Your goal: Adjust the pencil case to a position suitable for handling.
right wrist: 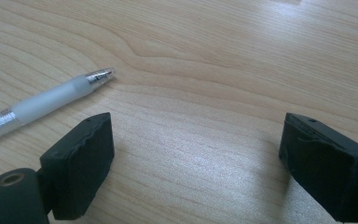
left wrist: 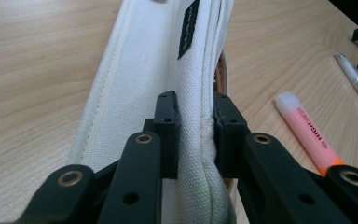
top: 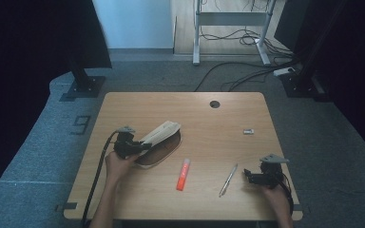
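Note:
A cream canvas pouch [top: 163, 133] with a brown inside lies left of the table's middle, its upper flap raised. My left gripper [top: 141, 147] is shut on the near end of that flap; in the left gripper view the two pads [left wrist: 167, 122] pinch the cream fabric [left wrist: 140, 70] between them. My right gripper [top: 248, 176] rests low over the table near the front right, open with bare wood between its jaws [right wrist: 196, 158]. A clear pen [top: 228, 180] lies just left of it, its tip [right wrist: 100, 74] beyond the left jaw.
An orange highlighter [top: 183, 175] lies between pouch and pen, also right of the pouch in the left gripper view [left wrist: 307, 130]. A small grey object [top: 248, 131] sits at the right; a cable hole [top: 214, 104] is near the far edge. The table's front edge [top: 180, 218] is close.

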